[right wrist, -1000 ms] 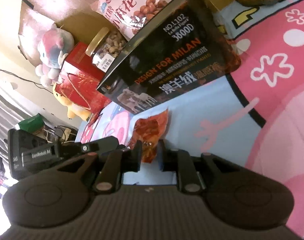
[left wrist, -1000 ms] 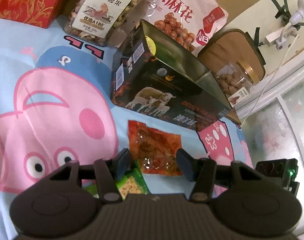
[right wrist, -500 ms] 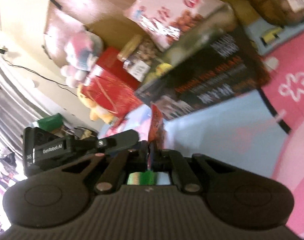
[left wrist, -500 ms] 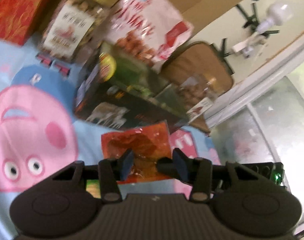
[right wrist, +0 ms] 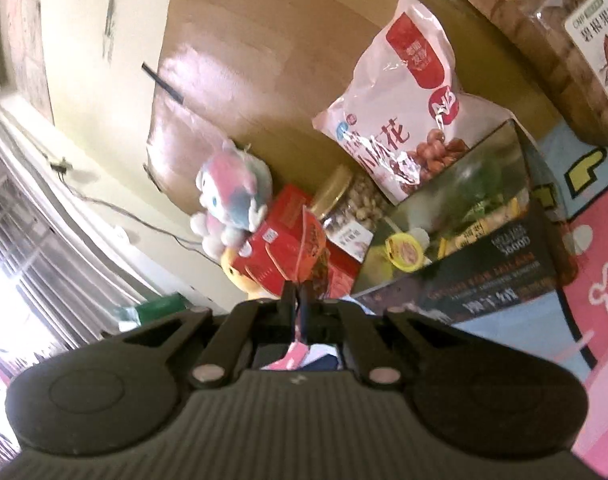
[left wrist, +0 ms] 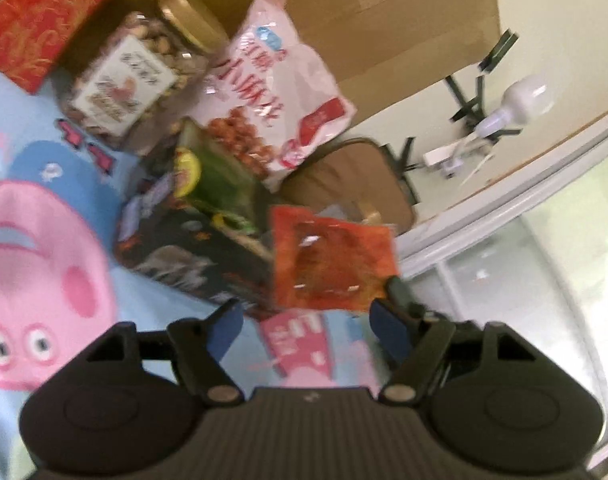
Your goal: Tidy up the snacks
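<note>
My right gripper (right wrist: 299, 300) is shut on a red snack packet (right wrist: 312, 250) and holds it edge-on in the air. In the left wrist view the same red packet (left wrist: 330, 260) hangs above the cloth, just ahead of my open, empty left gripper (left wrist: 304, 326). An open dark box (left wrist: 196, 236) with snacks inside lies beyond it; it also shows in the right wrist view (right wrist: 476, 248).
A nut jar (left wrist: 140, 76), a pink snack bag (left wrist: 276, 92) and a red gift box (left wrist: 36, 16) stand behind the dark box against a cardboard wall. A second jar (right wrist: 564, 40) is at the right. A plush toy (right wrist: 232, 196) sits at the back. A cartoon cloth (left wrist: 44, 240) covers the surface.
My right gripper closed on the red packet and lifted it off the cloth. Both grippers tilted up and away from the surface; the left stayed open.
</note>
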